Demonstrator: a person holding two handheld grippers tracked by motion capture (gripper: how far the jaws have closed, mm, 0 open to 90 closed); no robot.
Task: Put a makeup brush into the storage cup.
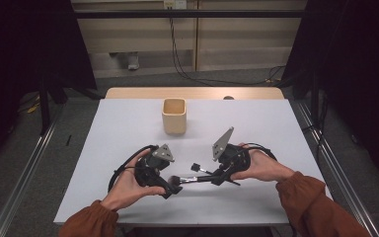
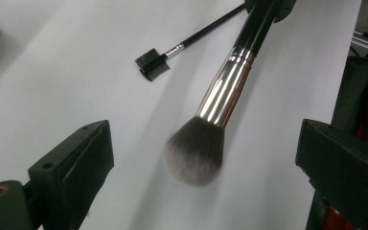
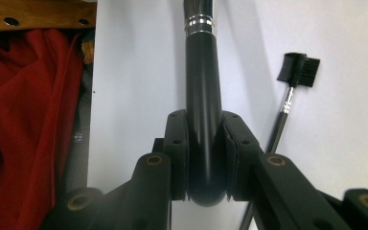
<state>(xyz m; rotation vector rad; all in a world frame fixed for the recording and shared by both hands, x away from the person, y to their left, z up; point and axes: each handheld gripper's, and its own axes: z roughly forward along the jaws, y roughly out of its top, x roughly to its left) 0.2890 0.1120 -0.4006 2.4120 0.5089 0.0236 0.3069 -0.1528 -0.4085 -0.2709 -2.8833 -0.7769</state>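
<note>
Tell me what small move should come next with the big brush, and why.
Probably carry the big brush toward the cup at the back of the table. The right tool is clamped on its black handle, the left tool stands open with the bristles free between its jaws, and the small comb brush lies flat beside.

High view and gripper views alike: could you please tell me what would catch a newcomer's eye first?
The black-handled powder brush with a silver ferrule stands out, clamped by its handle in the right gripper near the table's front edge. The left gripper gapes open around its bristles, and a square beige cup stands behind.
</note>
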